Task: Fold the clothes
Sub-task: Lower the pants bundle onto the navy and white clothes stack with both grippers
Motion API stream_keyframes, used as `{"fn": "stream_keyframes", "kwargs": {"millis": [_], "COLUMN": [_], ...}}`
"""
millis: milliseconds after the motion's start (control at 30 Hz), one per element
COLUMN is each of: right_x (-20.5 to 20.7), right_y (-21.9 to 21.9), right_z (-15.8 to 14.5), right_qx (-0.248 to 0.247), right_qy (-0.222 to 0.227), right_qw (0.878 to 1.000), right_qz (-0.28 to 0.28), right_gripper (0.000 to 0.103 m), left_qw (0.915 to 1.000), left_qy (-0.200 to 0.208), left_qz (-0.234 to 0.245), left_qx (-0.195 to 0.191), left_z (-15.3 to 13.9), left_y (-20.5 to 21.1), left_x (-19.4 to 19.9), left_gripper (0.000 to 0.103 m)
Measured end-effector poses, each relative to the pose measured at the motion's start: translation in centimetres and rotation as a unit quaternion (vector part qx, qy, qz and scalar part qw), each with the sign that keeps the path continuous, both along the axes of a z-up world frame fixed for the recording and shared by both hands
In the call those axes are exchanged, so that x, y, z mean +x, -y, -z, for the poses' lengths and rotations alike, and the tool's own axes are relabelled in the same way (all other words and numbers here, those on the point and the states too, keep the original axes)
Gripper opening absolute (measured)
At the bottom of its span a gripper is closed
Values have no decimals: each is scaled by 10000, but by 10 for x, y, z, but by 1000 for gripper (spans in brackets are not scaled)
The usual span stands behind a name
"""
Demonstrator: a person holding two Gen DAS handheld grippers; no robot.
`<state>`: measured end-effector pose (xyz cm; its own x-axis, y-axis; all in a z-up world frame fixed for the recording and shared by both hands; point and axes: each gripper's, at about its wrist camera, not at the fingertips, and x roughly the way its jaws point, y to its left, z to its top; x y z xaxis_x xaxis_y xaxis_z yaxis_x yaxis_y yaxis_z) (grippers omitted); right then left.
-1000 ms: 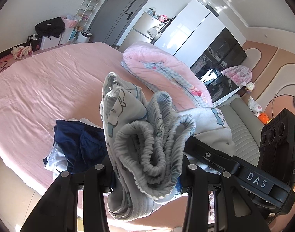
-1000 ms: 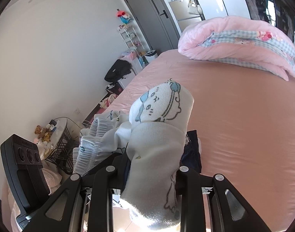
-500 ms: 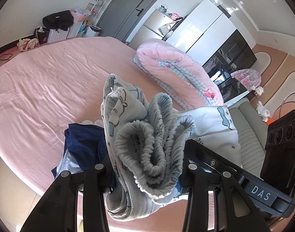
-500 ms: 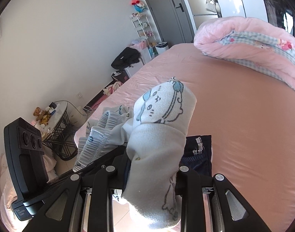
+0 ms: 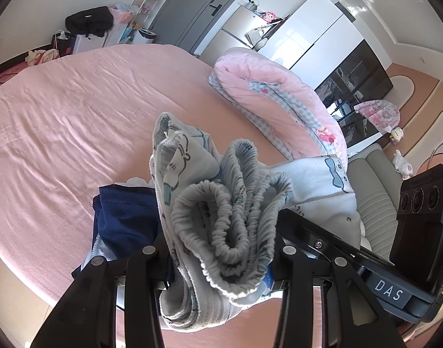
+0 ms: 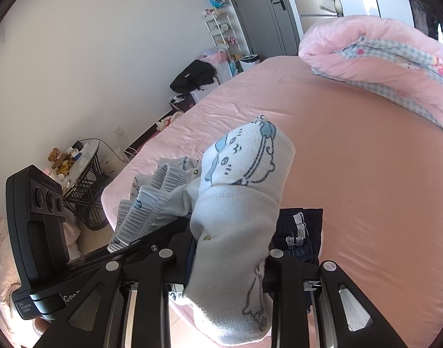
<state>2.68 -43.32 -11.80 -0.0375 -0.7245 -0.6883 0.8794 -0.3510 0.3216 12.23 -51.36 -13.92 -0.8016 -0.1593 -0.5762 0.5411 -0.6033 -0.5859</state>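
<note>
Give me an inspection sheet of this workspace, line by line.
Surface: pink bed sheet, wrinkled, mostly bare.
Job's things: pale printed garment bunched, lifted over the bed's near edge, held at both ends; navy garment lying on the sheet beneath.
Clutter: rolled pink quilt at the bed's far side.
Grippers: left gripper shut on the elastic waistband end; right gripper shut on the other bunched end.
Cables: thin cords on the floor by the side table.
Surroundings: black bag, shelf rack, grey door, white wardrobe, sofa.
</note>
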Motion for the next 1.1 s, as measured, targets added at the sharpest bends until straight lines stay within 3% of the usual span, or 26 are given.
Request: {"fn": "stream_keyframes", "kwargs": {"millis": [200,433,700,900,1100], "right_x": [-18,-47,-49,-52,-62], "right_y": [3,6,4,12,8], "right_z": [23,58,59,87,123], "right_qx": [-120,-366,-530,30,147], "right_qy": [405,1423,1328,1173,1429], "right_qw": [9990,9886,9891,9924,9892], "right_qz": [-162,-332,-356,-367,-299], "right_gripper": [28,28,28,28,33], "left_qw": [9992,9957,9951,9944,9868], "left_qy": [-209,-528,-482,5,-404], "left_qz": [75,158,225,139,-115], "left_qx": [341,751,831,1044,1566], "left_z": [21,41,41,76,113], "left_y": [17,28,33,35,37], "left_x": [1,6,-1,-7,6], "left_gripper": [41,41,43,44,46]}}
